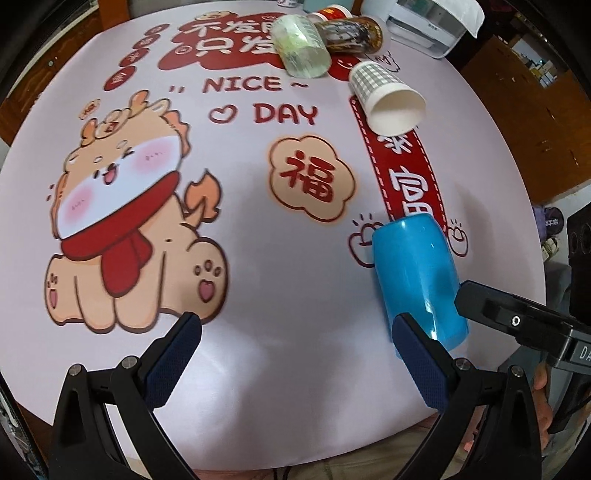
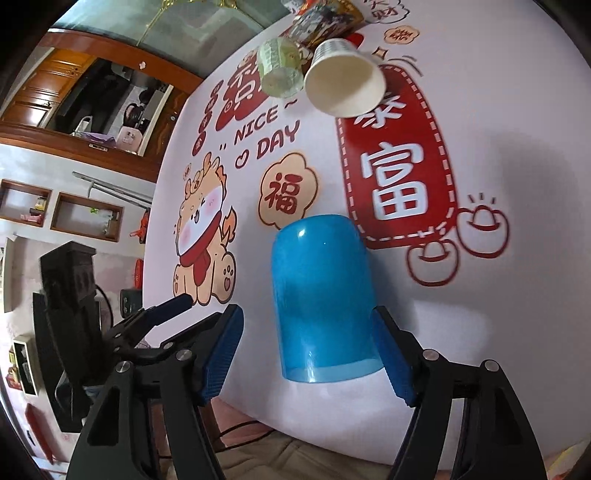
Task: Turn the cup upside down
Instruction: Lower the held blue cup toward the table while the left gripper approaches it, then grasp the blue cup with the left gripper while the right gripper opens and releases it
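Observation:
A blue plastic cup (image 2: 323,295) stands mouth down on the printed tablecloth, near the table's front edge; it also shows in the left wrist view (image 1: 417,277). My right gripper (image 2: 308,349) is open, its blue pads on either side of the cup's rim end; the right pad is close to the cup and the left pad stands apart. My left gripper (image 1: 297,345) is open and empty, to the left of the cup, over bare cloth. The right gripper's black body (image 1: 517,325) shows beside the cup in the left wrist view.
A white paper cup (image 1: 388,98) lies on its side at the far end, next to a clear green cup (image 1: 301,44) and a dark printed cup (image 1: 351,33), both lying down. A white box (image 1: 424,22) sits at the far right. The table edge runs close in front.

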Tool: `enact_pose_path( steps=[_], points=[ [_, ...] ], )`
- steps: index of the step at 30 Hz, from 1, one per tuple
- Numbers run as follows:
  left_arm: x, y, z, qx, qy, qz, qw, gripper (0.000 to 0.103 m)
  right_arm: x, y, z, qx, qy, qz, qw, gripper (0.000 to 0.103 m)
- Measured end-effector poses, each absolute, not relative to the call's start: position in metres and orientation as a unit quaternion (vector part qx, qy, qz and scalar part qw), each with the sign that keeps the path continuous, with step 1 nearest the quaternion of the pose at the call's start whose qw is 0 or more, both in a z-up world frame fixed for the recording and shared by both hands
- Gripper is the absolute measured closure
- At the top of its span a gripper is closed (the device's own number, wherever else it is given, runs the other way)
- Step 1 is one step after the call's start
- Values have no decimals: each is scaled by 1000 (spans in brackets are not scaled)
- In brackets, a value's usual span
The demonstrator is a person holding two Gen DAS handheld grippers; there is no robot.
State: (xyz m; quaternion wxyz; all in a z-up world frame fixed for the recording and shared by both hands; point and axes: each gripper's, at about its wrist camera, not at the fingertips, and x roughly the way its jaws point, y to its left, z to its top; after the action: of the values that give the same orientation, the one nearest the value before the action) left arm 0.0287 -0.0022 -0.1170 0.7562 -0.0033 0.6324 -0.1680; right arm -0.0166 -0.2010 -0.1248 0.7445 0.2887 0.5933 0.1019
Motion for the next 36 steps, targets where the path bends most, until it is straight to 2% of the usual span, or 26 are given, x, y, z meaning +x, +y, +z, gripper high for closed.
enact_pose_path(
  steps=[6, 11, 19, 28, 34, 36],
  points=[
    [28, -23, -123, -4, 642, -198, 740, 1, -25, -221, -131, 313, 588, 104, 739, 44],
    [30, -38, -131, -15, 653, -222, 724, 1, -33, -229, -135, 323, 583, 107, 738, 46],
    [39, -38, -145, -71, 667, -246, 699, 2, -39, -239, -137, 325, 574, 116, 743, 65],
    [44, -53, -159, -99, 679, -279, 672, 6, -45, -249, -139, 325, 570, 117, 745, 68],
    [46, -66, -165, -114, 681, -304, 656, 15, -49, -257, -147, 329, 574, 115, 741, 71],
    [47, -71, -165, -115, 680, -314, 653, 22, -50, -257, -149, 330, 574, 116, 740, 71]
  ],
)
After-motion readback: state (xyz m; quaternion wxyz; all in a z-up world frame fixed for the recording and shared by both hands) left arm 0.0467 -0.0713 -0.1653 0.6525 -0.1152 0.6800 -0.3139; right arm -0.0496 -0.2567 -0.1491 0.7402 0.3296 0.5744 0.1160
